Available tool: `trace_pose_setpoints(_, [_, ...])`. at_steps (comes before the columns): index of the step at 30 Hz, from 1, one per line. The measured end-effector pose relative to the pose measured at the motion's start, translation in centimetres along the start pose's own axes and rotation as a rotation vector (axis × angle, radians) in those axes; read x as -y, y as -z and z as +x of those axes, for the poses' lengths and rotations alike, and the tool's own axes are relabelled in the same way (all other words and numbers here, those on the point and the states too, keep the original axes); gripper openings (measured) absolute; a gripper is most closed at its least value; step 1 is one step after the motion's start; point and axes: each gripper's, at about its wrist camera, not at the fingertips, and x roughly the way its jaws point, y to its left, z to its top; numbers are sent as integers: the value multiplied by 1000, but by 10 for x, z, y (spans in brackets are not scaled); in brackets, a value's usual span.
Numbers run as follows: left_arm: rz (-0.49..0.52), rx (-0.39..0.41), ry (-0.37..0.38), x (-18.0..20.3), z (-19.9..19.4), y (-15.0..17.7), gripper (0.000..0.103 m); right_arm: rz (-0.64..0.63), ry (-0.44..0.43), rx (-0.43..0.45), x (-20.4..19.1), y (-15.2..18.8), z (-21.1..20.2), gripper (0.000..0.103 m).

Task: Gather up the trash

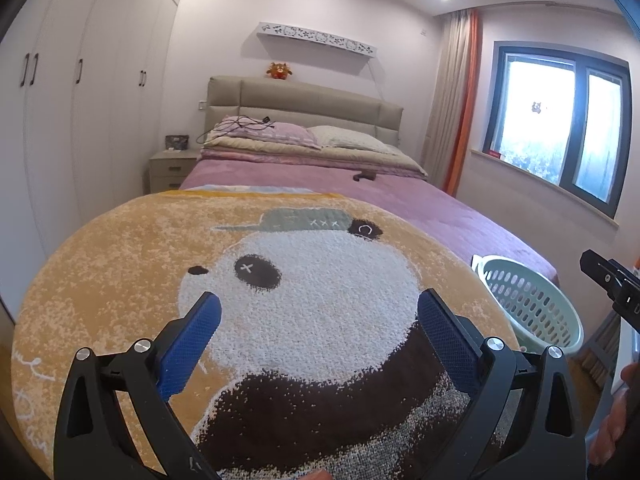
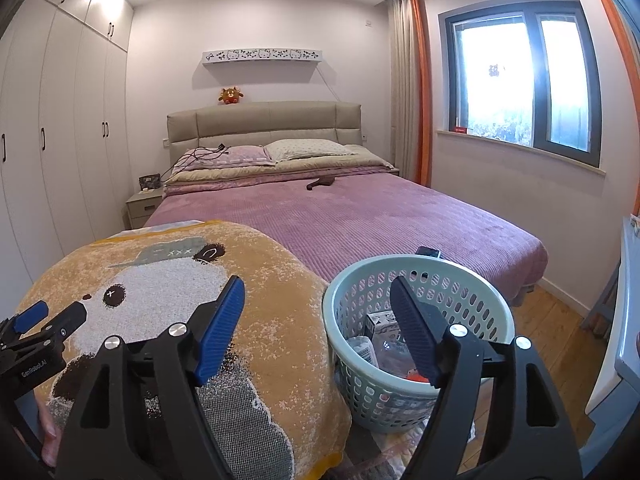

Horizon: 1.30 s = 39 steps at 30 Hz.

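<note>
A pale green plastic basket (image 2: 420, 266) stands on the floor at the foot of the bed, also in the left wrist view (image 1: 532, 304). Inside it lie a small box (image 2: 380, 322), crumpled clear plastic and a red scrap (image 2: 416, 377). My right gripper (image 2: 317, 282) is open and empty, one finger over the basket and the other over a yellow panda rug (image 2: 256, 320). My left gripper (image 1: 319, 300) hovers open over the same rug (image 1: 320, 264) with nothing between its pads. It also shows at the left edge of the right wrist view (image 2: 54, 316).
A bed with a purple cover (image 2: 360, 216) fills the middle, with a dark object (image 2: 320, 183) on it and a phone (image 2: 428, 252) at its near edge. White wardrobes (image 2: 60, 140) line the left wall. White furniture (image 2: 616, 340) stands at the right over wooden floor.
</note>
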Motion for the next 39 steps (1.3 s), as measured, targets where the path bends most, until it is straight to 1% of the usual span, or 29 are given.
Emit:
trace_pose_setpoints(13, [-15,-14,14,-3,2,0,96,-1,-12,-7,-1,-2,2,72])
trace_pose_setpoints(17, [-12,-11,21,-1,1,1,96,-21,-15,3,-4,-2,0,77])
trace_pose_setpoints(39, [-35,-18,23,-5,1,0,96,-5,-29,-25,-3,2,5,77])
